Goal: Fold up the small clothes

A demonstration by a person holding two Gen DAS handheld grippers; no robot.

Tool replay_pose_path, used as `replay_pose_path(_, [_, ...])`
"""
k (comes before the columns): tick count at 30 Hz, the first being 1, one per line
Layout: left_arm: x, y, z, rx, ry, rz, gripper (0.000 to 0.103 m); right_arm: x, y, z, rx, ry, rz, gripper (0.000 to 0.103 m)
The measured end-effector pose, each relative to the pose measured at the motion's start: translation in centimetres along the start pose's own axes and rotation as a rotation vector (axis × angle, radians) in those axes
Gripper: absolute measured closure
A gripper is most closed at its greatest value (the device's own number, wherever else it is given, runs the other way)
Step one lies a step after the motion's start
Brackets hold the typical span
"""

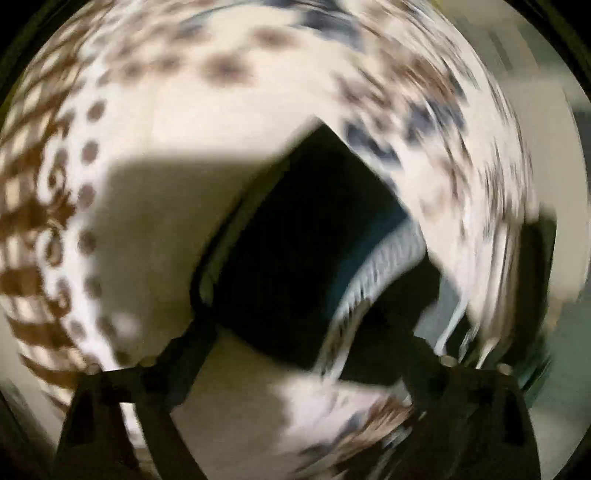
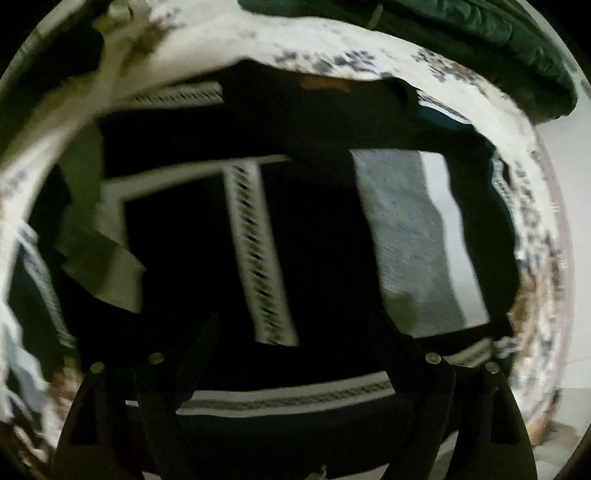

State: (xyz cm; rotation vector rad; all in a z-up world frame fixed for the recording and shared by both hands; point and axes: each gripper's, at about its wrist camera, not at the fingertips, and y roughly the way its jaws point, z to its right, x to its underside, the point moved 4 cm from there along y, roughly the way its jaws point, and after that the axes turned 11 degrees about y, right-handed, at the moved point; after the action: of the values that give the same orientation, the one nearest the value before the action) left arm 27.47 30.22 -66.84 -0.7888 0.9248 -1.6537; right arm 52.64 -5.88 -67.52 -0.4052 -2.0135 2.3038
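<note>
A dark navy knitted garment (image 2: 321, 221) with white patterned bands and a grey and white panel lies spread on a cream patterned rug (image 2: 532, 229). My right gripper (image 2: 295, 332) hovers just above it with its black fingers (image 2: 199, 343) apart and nothing between them. In the blurred left wrist view, a corner of the same dark garment (image 1: 295, 251) with a white ribbed band sits between my left gripper's (image 1: 306, 336) spread fingers (image 1: 192, 343). I cannot tell whether the fingers touch it.
The cream rug (image 1: 177, 122) with brown and blue motifs fills the left wrist view. A dark green quilted item (image 2: 480, 33) lies at the rug's far edge. Pale floor (image 2: 569, 295) shows to the right of the rug.
</note>
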Motion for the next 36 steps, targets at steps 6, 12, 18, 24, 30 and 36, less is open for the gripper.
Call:
replay_pose_path(6, [-2.4,-1.9,3.1,-0.114,0.110,0.133,0.098,-0.4,0.0,-0.3,0.088,-0.066,0.055,0.019])
replay_pose_path(12, [-2.0,-5.2,11.8,-0.244,0.514,0.281,0.098,-2.8,0.4,0.8,0.001,-0.021,0.034,0.019])
replay_pose_path(18, [3.9,-5.2,21.3,-0.212,0.841,0.300,0.098,-3.3,0.5,5.5,-0.185,0.157,-0.078,0.019])
replay_pose_path(24, [18.2,-1.6,32.3,-0.113,1.131,0.248,0.098,-4.5,1.5,16.4,-0.253,0.276,-0.118,0.019])
replay_pose_path(30, [35.3,3.3,39.4,0.001,1.325,0.118,0.098,-6.3,3.1,30.3,-0.242,0.398,-0.126,0.019])
replay_pose_path(36, [46.6,7.9,42.1,-0.005,1.446,0.017,0.097,-7.3,4.8,39.3,-0.263,0.458,-0.164,0.019])
